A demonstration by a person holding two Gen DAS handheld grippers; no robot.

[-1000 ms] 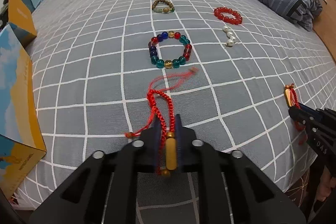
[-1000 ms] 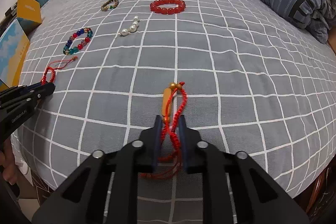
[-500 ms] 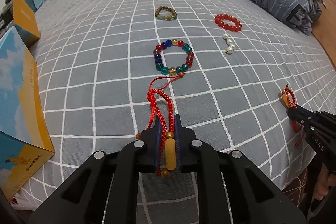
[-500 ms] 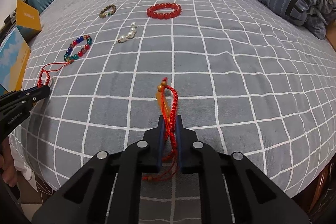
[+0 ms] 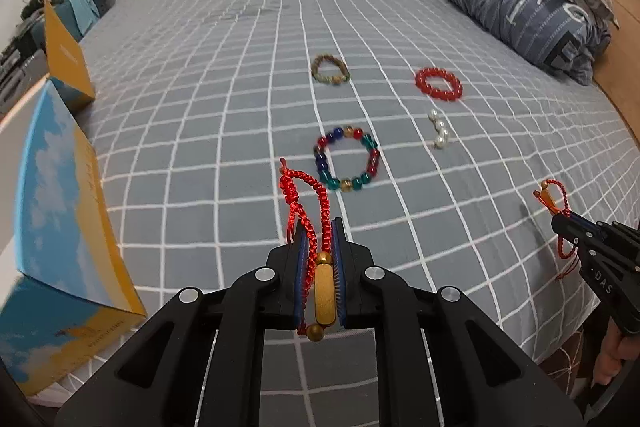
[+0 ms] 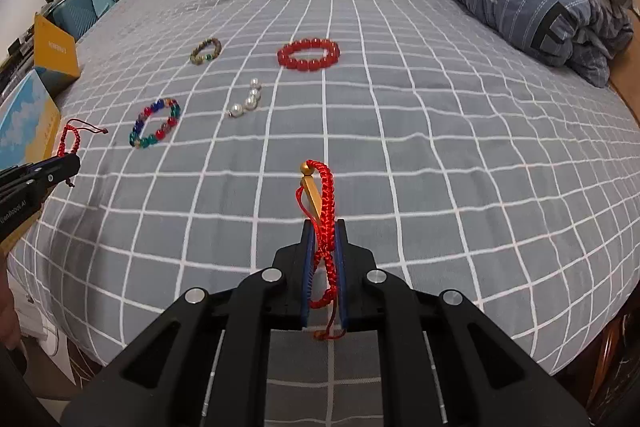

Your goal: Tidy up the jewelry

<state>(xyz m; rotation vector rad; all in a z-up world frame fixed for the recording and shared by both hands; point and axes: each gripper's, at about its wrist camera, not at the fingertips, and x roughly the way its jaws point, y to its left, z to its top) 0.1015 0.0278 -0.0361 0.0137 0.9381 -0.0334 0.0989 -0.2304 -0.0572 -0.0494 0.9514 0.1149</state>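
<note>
Holding one red braided cord bracelet with a gold tube bead (image 5: 320,279) clenched in the left hand-held gripper (image 5: 319,267), tube between the pads, cord loop poking out toward twelve o'clock, clear of the grey checked bed (image 5: 200,147). Gripping its twin red cord bracelet (image 6: 325,211) by the braid in the right hand-held gripper (image 6: 324,259), likewise pinched tight. Keeping the pair lifted, probably for laying beside the multicoloured glass bead bracelet (image 5: 346,159), pearl string (image 5: 439,129), red bead bracelet (image 5: 438,84) and brown bead bracelet (image 5: 329,70) at twelve o'clock.

"DAS" on the right gripper (image 5: 570,227), perhaps "enRobot.AI" on the left gripper (image 6: 60,165); box lettering illegible.
</note>
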